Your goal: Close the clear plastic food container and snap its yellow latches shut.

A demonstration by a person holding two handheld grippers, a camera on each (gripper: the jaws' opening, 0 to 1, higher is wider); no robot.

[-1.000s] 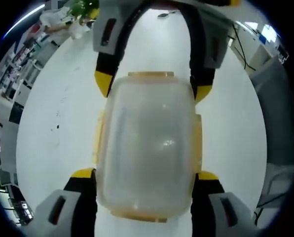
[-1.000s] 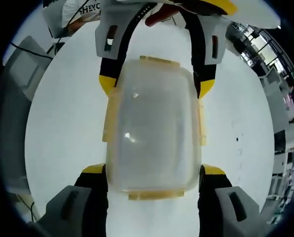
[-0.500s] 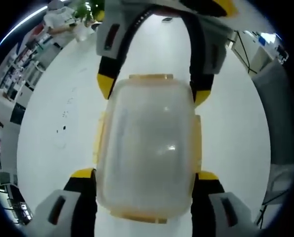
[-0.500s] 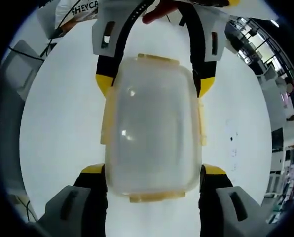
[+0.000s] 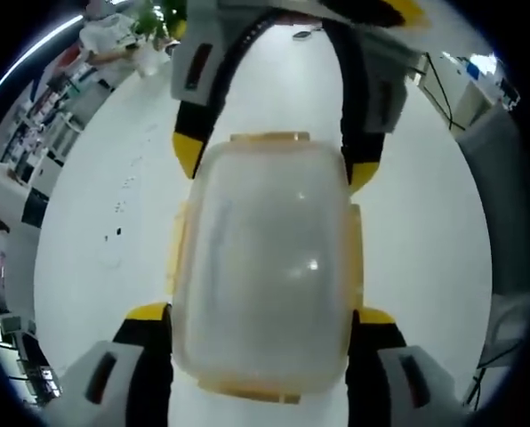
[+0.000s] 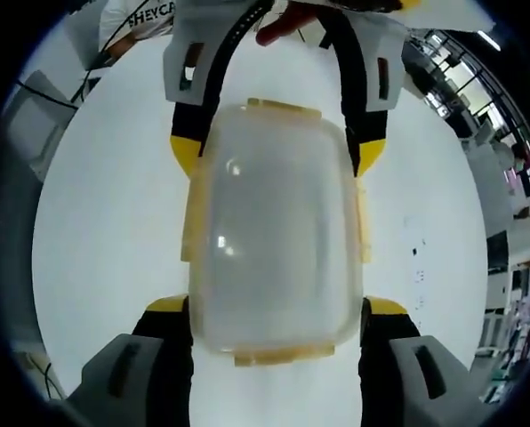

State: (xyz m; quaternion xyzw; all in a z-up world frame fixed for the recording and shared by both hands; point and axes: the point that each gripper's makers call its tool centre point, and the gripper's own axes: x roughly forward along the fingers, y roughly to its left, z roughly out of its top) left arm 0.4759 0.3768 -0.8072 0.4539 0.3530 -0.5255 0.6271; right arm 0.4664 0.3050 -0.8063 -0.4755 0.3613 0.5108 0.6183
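- Compared with a second ago almost nothing changes: the clear food container [image 5: 263, 267] keeps its place between both pairs of jaws, and the background drifts only slightly, which reads as a small camera shift.
- The left hand-held gripper [image 5: 263, 316] has its jaws spread around one end of the container, yellow tips level with its long sides; whether they press the walls I cannot tell.
- The right hand-held gripper [image 6: 278, 307] stands the same way at the opposite end, jaws apart on either flank, and it also appears at the top of the left gripper view.
- The lid [image 6: 274, 222] lies flat on the container, and the yellow latches [image 6: 283, 109] look folded against the rim on all sides; judging by this, the closing seems finished or nearly so, with perhaps a last squeeze or a release left.
- The container rests near the middle of the white bench [image 5: 96, 231], well apart from its edges.
- Small dark specks [image 5: 118, 233] mark the bench top.
- Beyond the far edge stand shelves [image 5: 43, 133] and a green plant [image 5: 154, 13]; a cable [image 5: 443, 76] trails at the side.
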